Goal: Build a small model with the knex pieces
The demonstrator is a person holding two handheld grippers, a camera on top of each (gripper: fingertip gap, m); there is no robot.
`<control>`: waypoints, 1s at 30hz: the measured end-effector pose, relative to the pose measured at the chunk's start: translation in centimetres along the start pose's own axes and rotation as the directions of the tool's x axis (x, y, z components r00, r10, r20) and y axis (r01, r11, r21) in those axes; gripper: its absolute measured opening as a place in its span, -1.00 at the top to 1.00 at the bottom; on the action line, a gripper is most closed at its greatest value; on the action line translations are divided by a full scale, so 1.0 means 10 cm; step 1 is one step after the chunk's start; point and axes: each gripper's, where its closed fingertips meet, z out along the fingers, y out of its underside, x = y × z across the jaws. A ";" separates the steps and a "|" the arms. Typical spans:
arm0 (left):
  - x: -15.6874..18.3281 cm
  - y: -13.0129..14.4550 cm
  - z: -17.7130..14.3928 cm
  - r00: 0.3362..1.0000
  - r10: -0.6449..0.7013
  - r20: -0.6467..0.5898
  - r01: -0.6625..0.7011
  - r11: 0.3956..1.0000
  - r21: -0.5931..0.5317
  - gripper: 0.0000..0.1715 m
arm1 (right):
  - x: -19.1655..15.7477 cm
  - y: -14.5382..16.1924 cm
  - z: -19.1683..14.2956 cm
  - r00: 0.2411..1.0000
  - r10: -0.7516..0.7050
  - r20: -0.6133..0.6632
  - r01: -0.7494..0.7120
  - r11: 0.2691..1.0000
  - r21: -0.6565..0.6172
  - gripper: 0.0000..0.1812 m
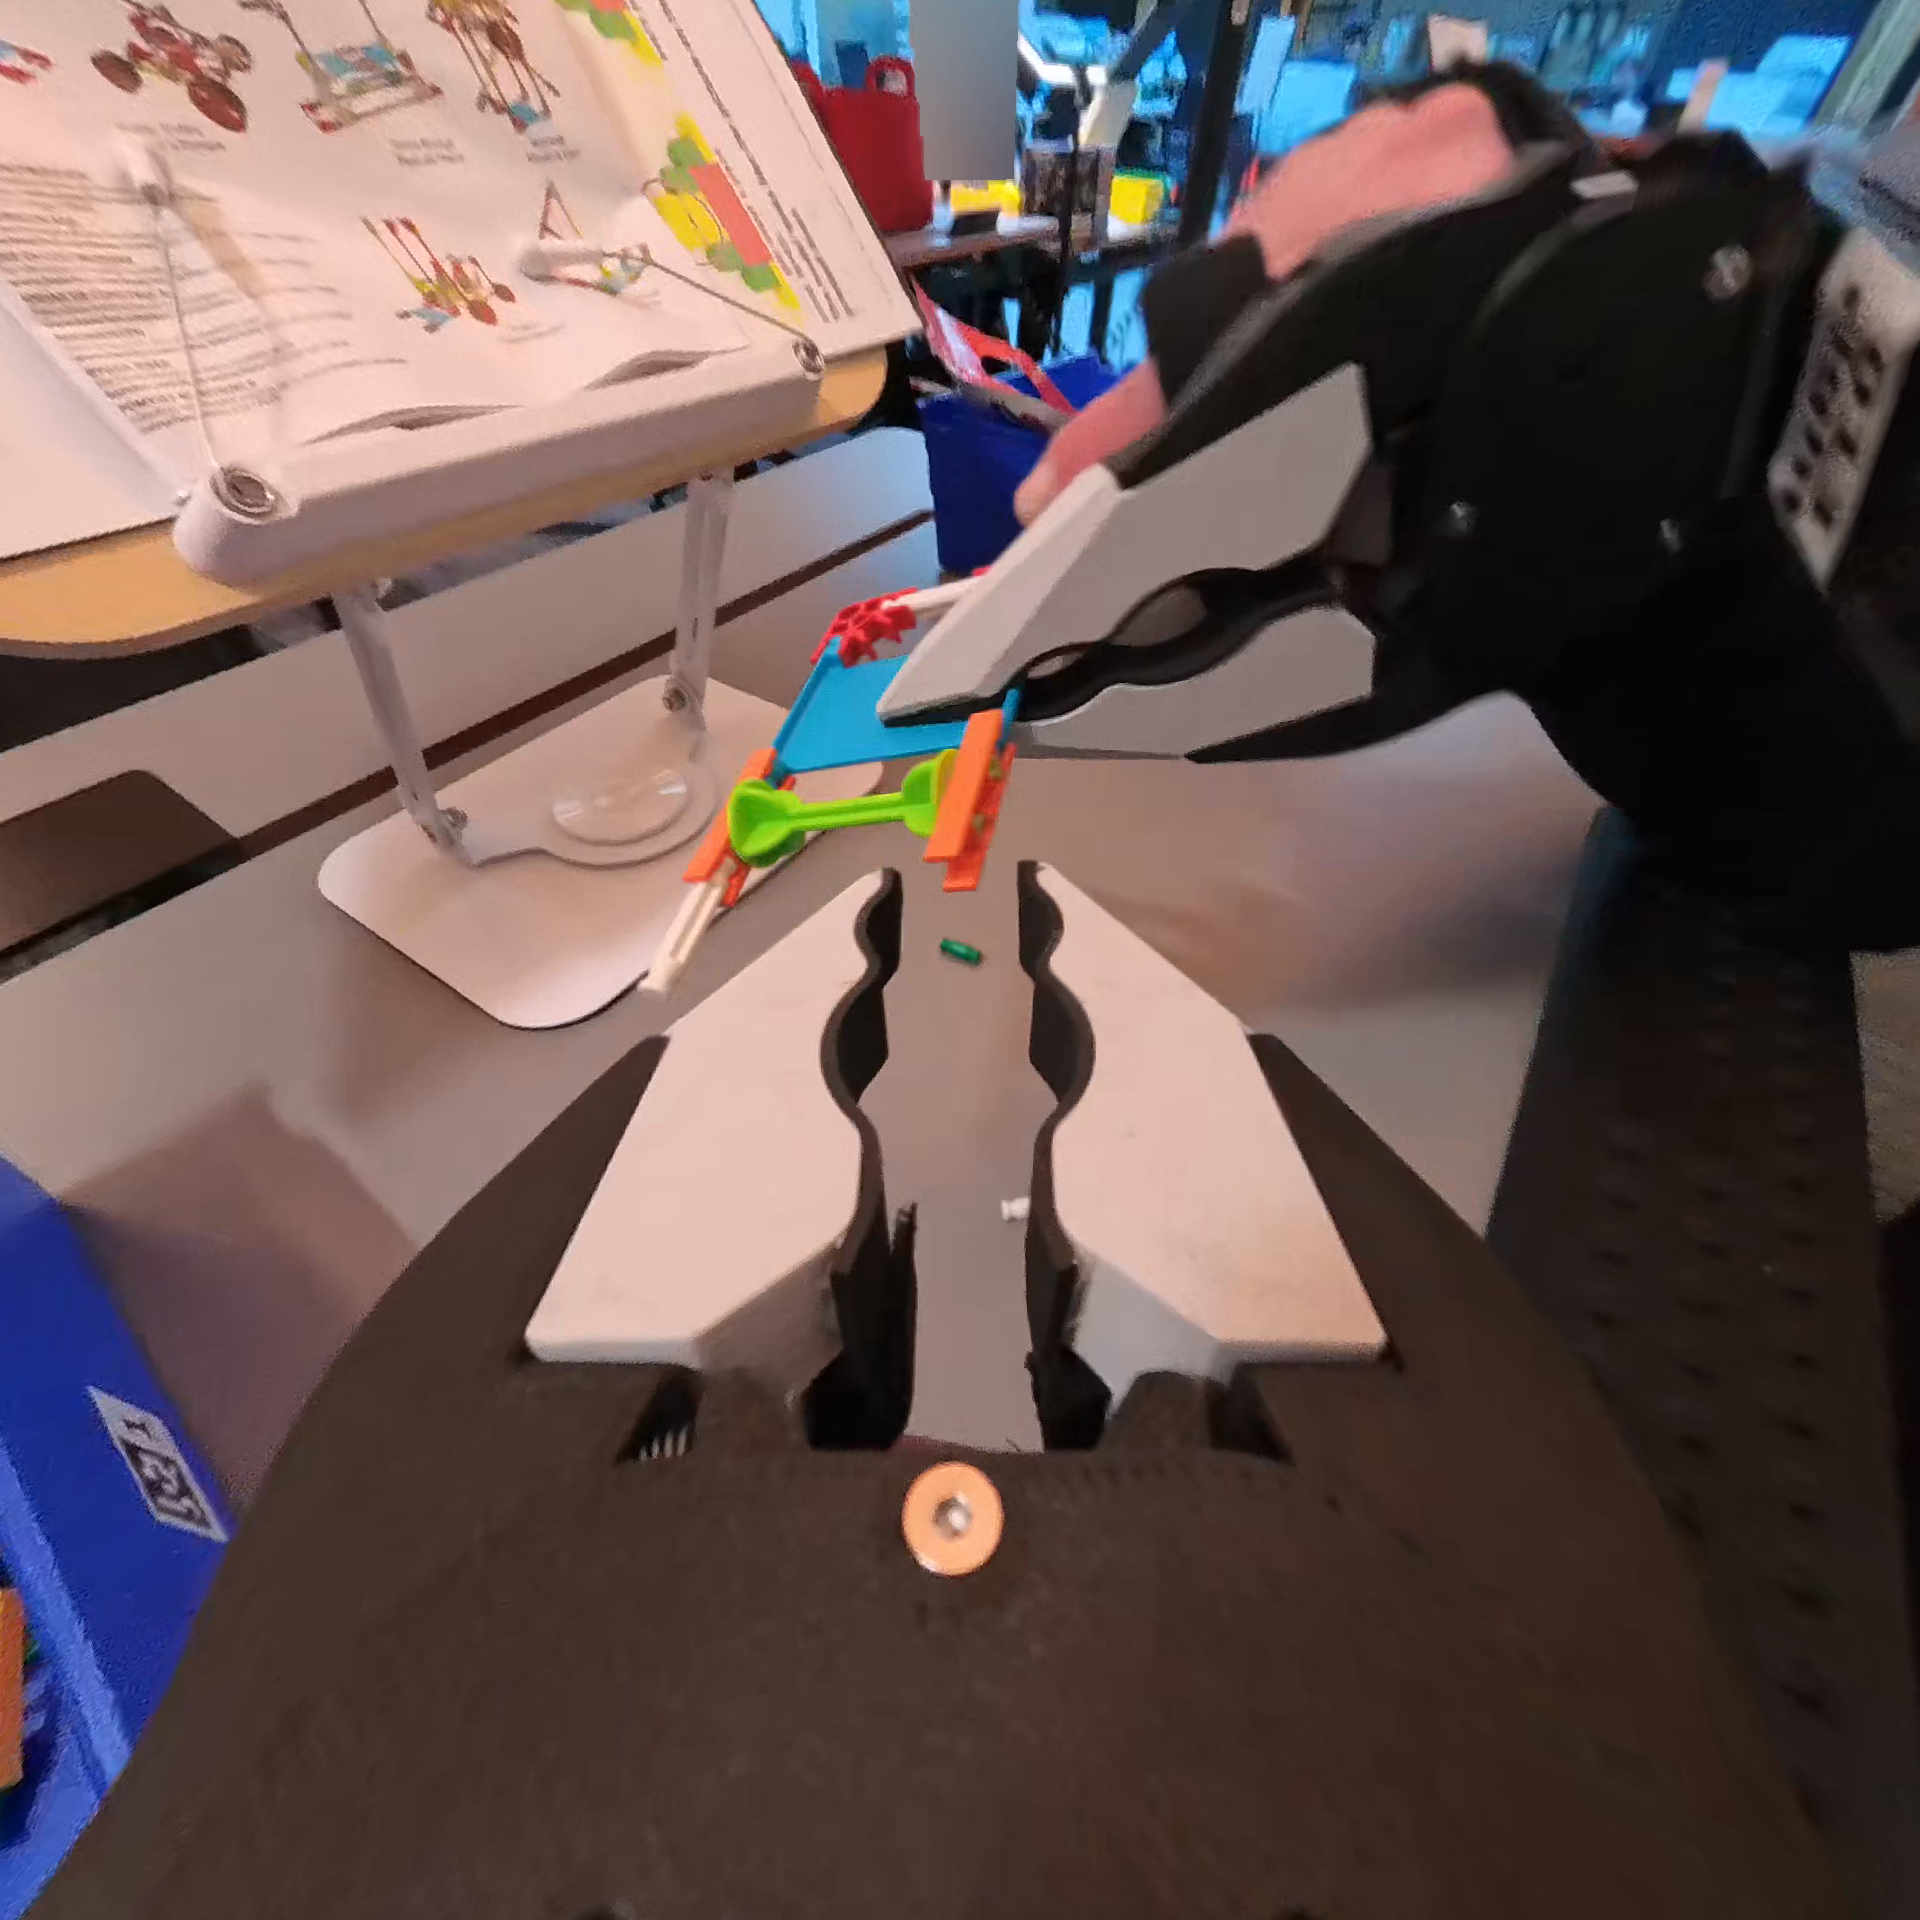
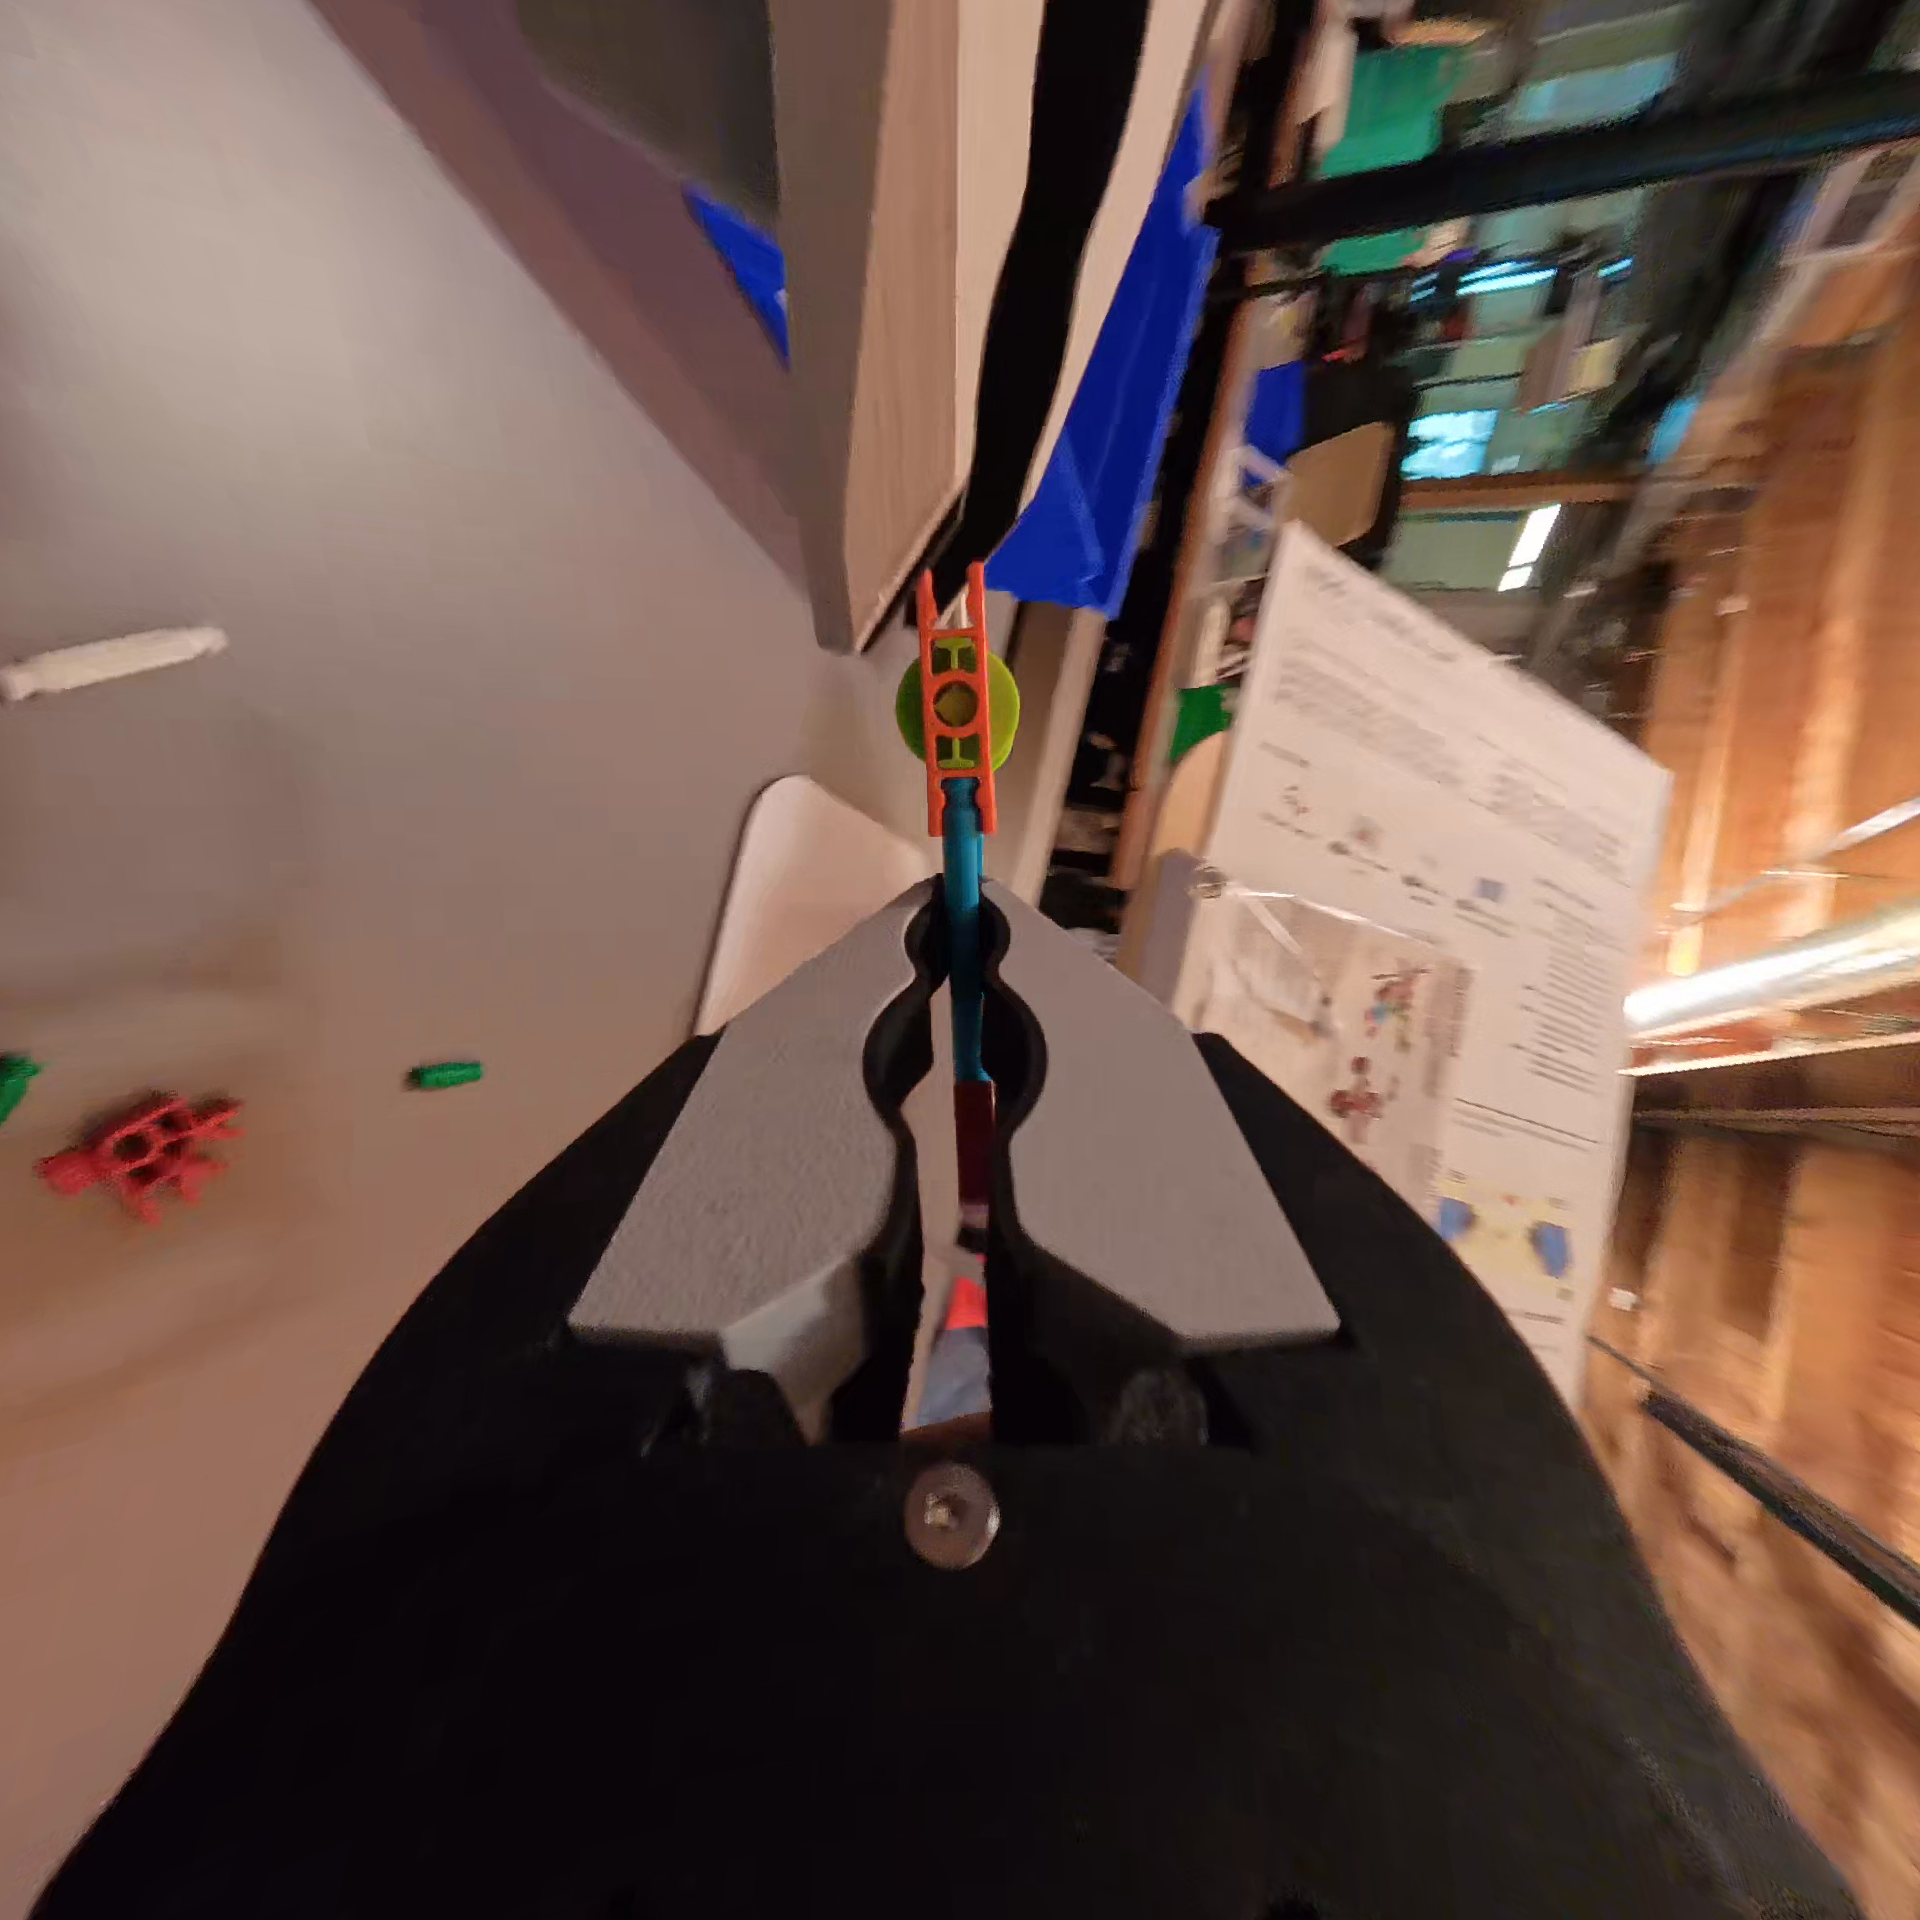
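A small toy assembly (image 1: pixel 831 769) of a blue panel, orange connectors, a lime green rod and white rods hangs above the table. My right gripper (image 1: pixel 956 717) is shut on its blue panel; in the right wrist view the panel (image 2: pixel 961 966) runs edge-on between the jaws of the right gripper (image 2: pixel 961 894), with an orange connector (image 2: pixel 958 717) and a lime disc beyond the tips. My left gripper (image 1: pixel 958 883) is open and empty, just below the assembly. A small green peg (image 1: pixel 960 951) lies on the table between its fingers.
A white book stand (image 1: pixel 499 914) holds an open instruction booklet (image 1: pixel 416 208) at the left. A blue bin (image 1: pixel 62 1455) is at the near left. Loose parts lie on the table: a red connector (image 2: pixel 145 1148), a green peg (image 2: pixel 445 1074), a white rod (image 2: pixel 109 660). My right fingertips sit around 5 cm from my left ones.
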 end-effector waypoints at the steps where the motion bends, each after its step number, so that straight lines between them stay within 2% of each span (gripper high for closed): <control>1: -0.04 -0.04 0.01 1.000 0.000 0.027 -0.001 1.000 0.031 0.80 | 0.06 -0.04 -0.03 0.998 -0.008 -0.061 0.008 1.000 0.009 1.00; 2: -0.04 -0.05 0.02 1.000 0.002 0.027 -0.004 0.999 0.044 0.76 | 0.07 -0.05 -0.06 0.996 -0.023 -0.091 0.023 1.000 0.000 1.00; 4: 0.07 -0.04 0.04 0.999 -0.019 -0.038 0.021 0.998 0.055 0.87 | 0.11 -0.09 -0.11 0.983 -0.073 -0.168 0.072 0.997 -0.014 1.00; 6: 0.15 -0.12 0.02 0.998 0.032 -0.050 -0.026 0.993 0.118 0.95 | 0.13 -0.12 -0.16 0.970 -0.101 -0.223 0.099 0.995 -0.020 1.00; 9: 0.19 -0.18 -0.02 0.996 0.088 -0.034 -0.080 0.981 0.175 0.93 | 0.19 -0.16 -0.22 0.943 -0.129 -0.307 0.126 0.992 -0.031 1.00; 18: 0.22 -0.23 -0.07 0.993 0.110 -0.042 -0.097 0.966 0.241 0.90 | 0.12 -0.19 -0.26 0.938 -0.118 -0.325 0.120 0.993 -0.016 0.98; 21: 0.21 -0.23 -0.08 0.993 0.119 -0.020 -0.110 0.962 0.250 0.74 | 0.16 -0.20 -0.31 0.927 -0.103 -0.361 0.106 0.994 -0.013 1.00; 25: 0.20 -0.30 -0.13 0.996 0.086 -0.026 -0.074 0.952 0.296 0.73 | 0.14 -0.18 -0.30 0.927 -0.109 -0.358 0.104 0.994 -0.034 1.00; 30: 0.21 -0.25 -0.11 0.997 0.064 -0.045 -0.048 0.956 0.290 0.78 | 0.10 -0.16 -0.27 0.921 -0.129 -0.369 0.120 0.992 -0.047 1.00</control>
